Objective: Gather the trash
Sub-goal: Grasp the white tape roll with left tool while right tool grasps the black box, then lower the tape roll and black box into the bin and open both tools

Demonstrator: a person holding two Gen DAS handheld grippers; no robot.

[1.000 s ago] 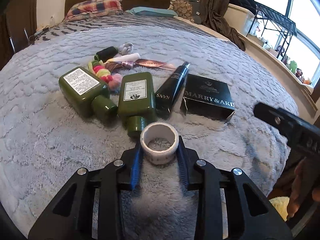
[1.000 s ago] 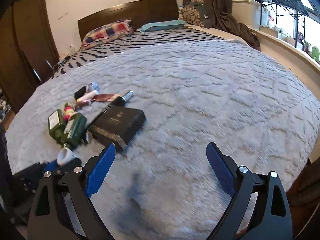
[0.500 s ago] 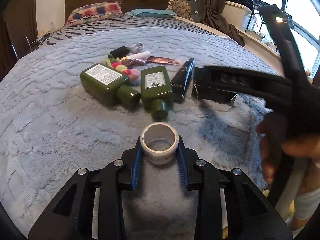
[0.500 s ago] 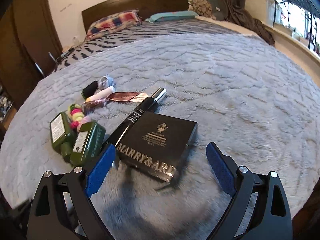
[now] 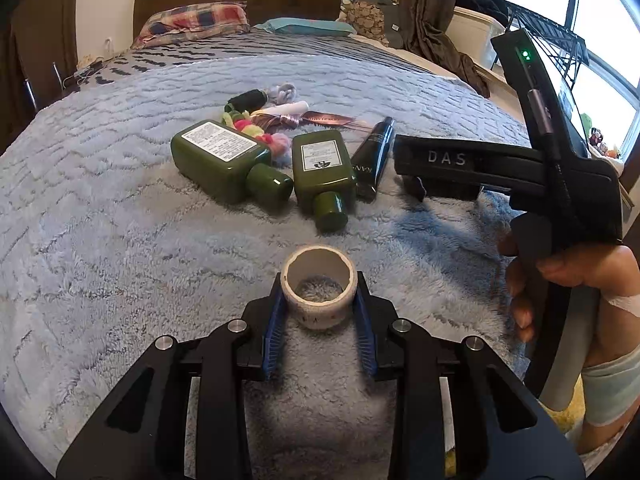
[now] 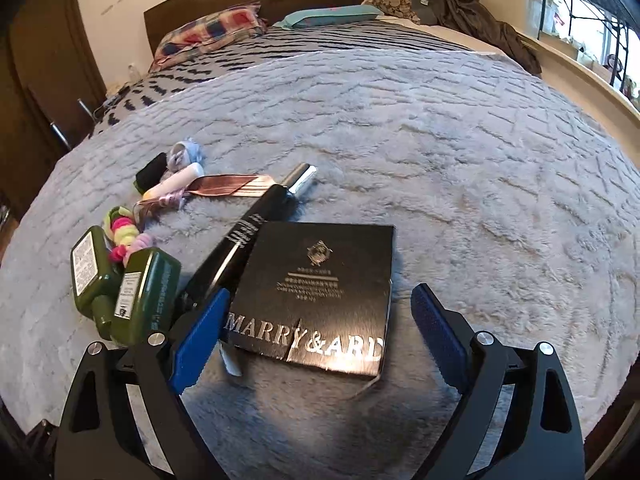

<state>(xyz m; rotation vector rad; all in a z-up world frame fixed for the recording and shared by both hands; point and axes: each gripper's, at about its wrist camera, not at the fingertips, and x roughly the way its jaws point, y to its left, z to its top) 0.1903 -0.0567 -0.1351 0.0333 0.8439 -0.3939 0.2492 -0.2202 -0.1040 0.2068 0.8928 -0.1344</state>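
Grey fleece blanket [image 6: 440, 152] covers the bed, bare from 12 to 3 o'clock out to its far edge, with the clutter bunched toward 9 and 10. Left gripper [image 5: 319, 312] pinches an empty tape core [image 5: 319, 292] above the blanket. Right gripper [image 6: 316, 340] is spread wide and closing, straddling a black box [image 6: 316, 280] without touching it. Just left of the box lie a black tube [image 6: 240, 248] and two green bottles [image 6: 120, 288].

tape roll [image 5: 319, 289]: white, upright | black box [image 6: 316, 292]: flat on blanket [image 6: 460, 168]
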